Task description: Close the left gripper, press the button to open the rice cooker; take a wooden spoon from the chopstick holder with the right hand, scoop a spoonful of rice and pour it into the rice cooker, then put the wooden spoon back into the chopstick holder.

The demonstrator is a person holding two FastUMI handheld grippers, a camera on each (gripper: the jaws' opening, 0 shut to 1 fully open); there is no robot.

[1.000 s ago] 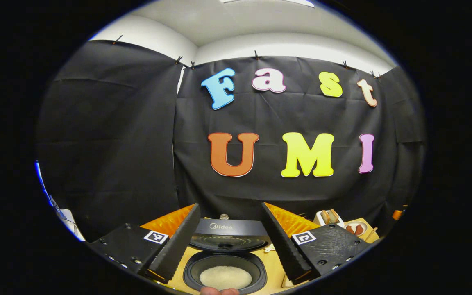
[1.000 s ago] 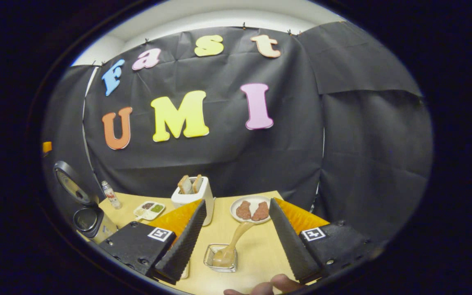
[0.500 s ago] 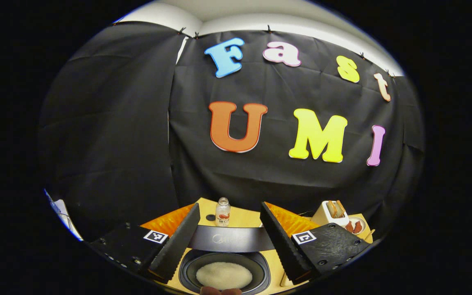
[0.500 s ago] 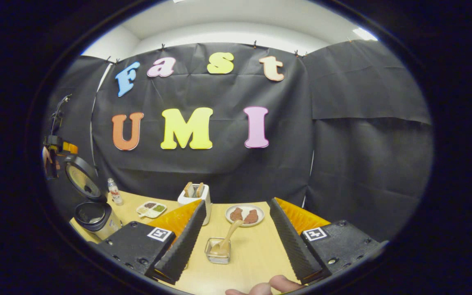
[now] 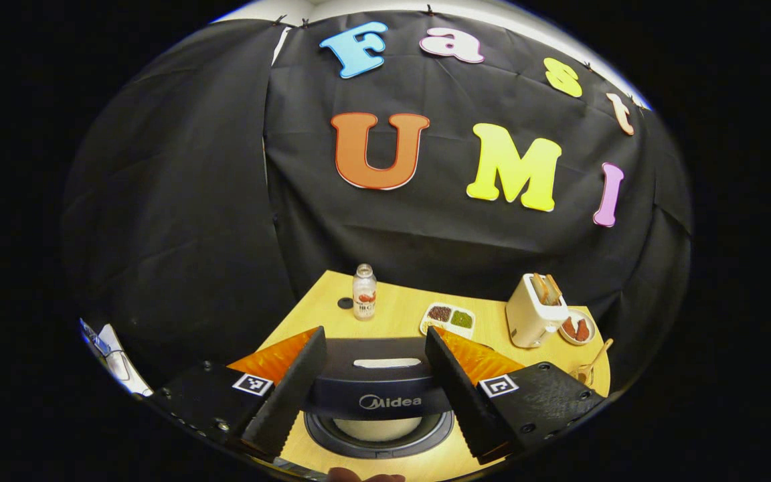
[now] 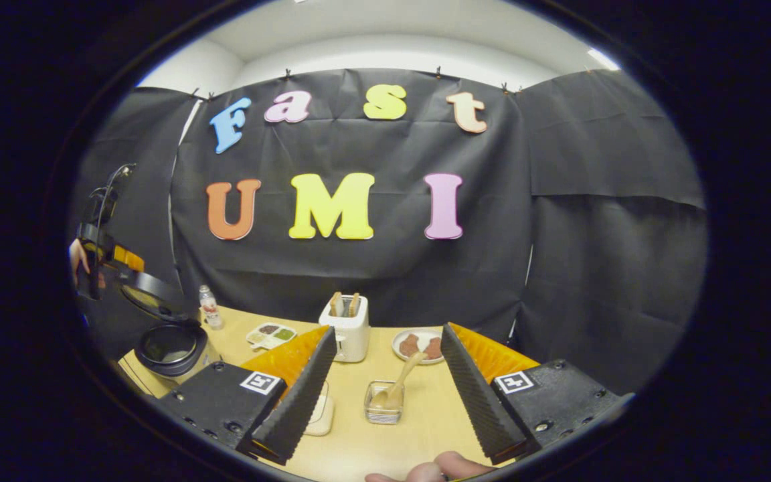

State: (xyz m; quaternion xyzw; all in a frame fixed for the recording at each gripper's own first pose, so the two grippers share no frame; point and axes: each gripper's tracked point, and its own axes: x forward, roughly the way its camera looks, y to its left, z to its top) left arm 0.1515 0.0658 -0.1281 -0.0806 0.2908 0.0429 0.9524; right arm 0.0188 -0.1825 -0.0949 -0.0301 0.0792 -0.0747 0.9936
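Spoon (image 6: 399, 385) ahead between spread right tongs (image 6: 389, 395) — cooker lid (image 5: 379, 381) between spread left tongs (image 5: 375, 388).

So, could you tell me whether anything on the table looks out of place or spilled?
Nothing is spilled. The cooker's lid hangs half-open, tilted over the pot, with the left hand-held gripper by it. The spoon leans in its holder, as expected.
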